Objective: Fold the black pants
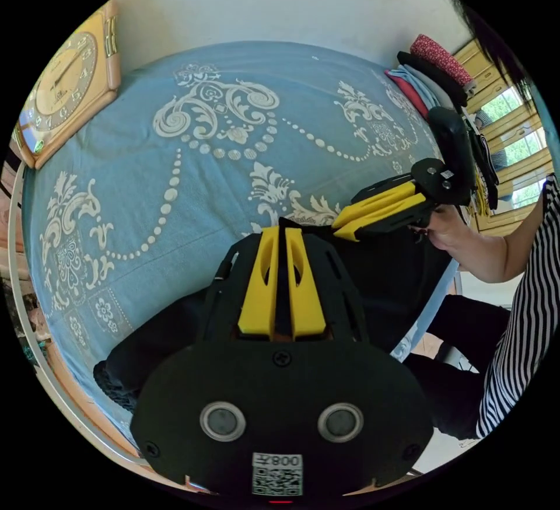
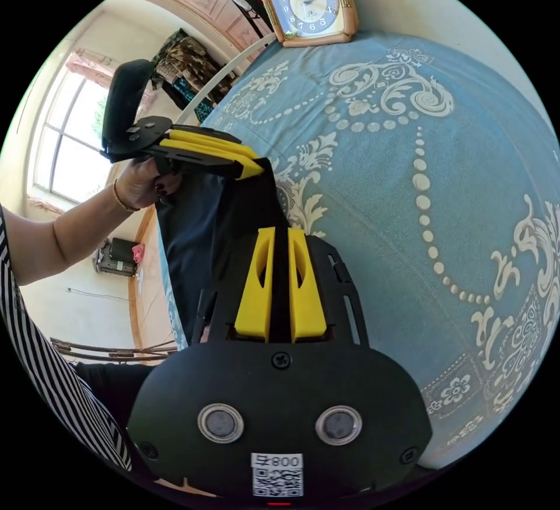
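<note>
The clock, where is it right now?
The clock leans on the wall at the far edge of the blue bedspread, top centre in the right gripper view and upper left in the left gripper view, beyond the black pants.

We see the black pants point(image 1: 385, 282) as plain dark cloth, lifted at one edge, hanging over the bed's side at 5 o'clock from the bedspread's middle.

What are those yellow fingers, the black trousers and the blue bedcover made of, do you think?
The yellow fingers look like matte moulded plastic: rigid, with cut-out slots. The black pants seem a thin, smooth woven cloth, hanging in soft folds. The blue bedcover looks like matte cotton with a printed white pattern, though the fibre is unclear.
</note>
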`<state>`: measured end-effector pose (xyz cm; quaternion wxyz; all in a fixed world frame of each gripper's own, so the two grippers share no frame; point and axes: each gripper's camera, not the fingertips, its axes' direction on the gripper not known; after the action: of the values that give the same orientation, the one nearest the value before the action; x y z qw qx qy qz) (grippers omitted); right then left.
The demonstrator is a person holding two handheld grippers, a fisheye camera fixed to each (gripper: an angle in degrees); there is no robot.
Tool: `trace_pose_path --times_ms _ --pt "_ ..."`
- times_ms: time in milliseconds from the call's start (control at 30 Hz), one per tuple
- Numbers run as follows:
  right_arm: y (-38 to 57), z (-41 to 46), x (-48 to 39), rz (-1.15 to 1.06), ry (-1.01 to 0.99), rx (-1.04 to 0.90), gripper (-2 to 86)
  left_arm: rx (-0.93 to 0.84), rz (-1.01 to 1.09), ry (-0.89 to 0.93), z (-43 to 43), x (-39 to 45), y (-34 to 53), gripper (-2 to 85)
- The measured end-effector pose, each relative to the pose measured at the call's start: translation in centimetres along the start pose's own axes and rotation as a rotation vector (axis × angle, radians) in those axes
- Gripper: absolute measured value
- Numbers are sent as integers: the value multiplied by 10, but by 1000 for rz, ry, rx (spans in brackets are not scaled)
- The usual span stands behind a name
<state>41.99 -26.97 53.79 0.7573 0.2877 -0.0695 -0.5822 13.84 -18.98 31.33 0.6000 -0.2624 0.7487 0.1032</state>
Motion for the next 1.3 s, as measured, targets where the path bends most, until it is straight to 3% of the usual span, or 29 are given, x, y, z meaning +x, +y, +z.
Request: trace_pose_path --times_ms 233,500,767,1000,1167,1300 --pt "1 -8 -23 -48 98 -11 23 78 -6 -2 10 -19 25 23" --pt "19 -35 -35 -38 -80 48 83 137 -5 -7 27 -37 54 22" --pt "30 -38 -57 -47 -207 -40 27 146 23 -27 56 -55 76 22" --pt "48 -56 -105 -82 54 -28 8 165 -54 -37 119 -92 87 22" --pt "62 -67 -126 -53 49 -23 7 206 -136 -11 155 -114 100 19" --pt "86 -101 -141 34 157 61 4 295 -182 -24 163 -117 123 11"
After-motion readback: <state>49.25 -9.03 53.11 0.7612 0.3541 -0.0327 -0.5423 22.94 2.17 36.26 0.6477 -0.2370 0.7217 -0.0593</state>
